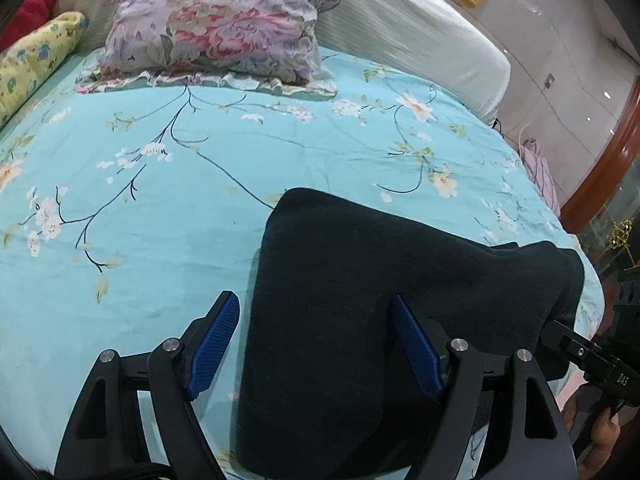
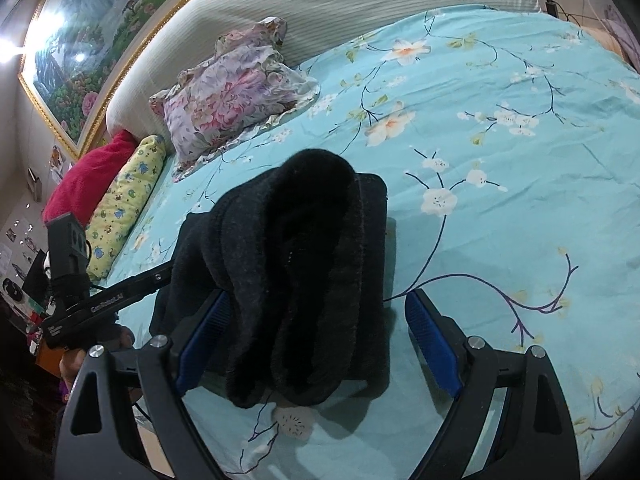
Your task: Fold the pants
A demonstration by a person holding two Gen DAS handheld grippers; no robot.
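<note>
Two grippers hang over the black pants [image 1: 360,300] on a bed, and we see both with their blue-padded fingers spread wide. From the left wrist camera, the left gripper [image 1: 316,344] straddles the near edge of the folded fabric: its right pad [image 1: 416,348] sits over the dark cloth, its left pad [image 1: 212,344] over the bare sheet [image 1: 160,208], and neither presses on the pants. Its jaws are near their widest (the last of the opening has all but levelled off). From the right wrist camera, the right gripper [image 2: 316,340] frames the bunched end of the pants [image 2: 304,280], which lie in thick rolled layers between its fingers; the left pad [image 2: 204,340] lies close against the fabric, though we cannot tell whether it touches, and the right pad [image 2: 432,344] stands apart from it over the sheet [image 2: 500,220]. The pants rest near the bed's front edge on the turquoise sheet printed with white blossoms and dark branches. At the head of the bed we see a floral pillow [image 1: 216,28], a yellow patterned bolster [image 1: 36,64] and a red cushion [image 2: 88,176] against a pale ribbed headboard [image 2: 320,4], below a gold-framed landscape painting [image 2: 100,40]. Each camera catches the other gripper at its edge, with part of a hand [image 1: 604,436] beneath it.
</note>
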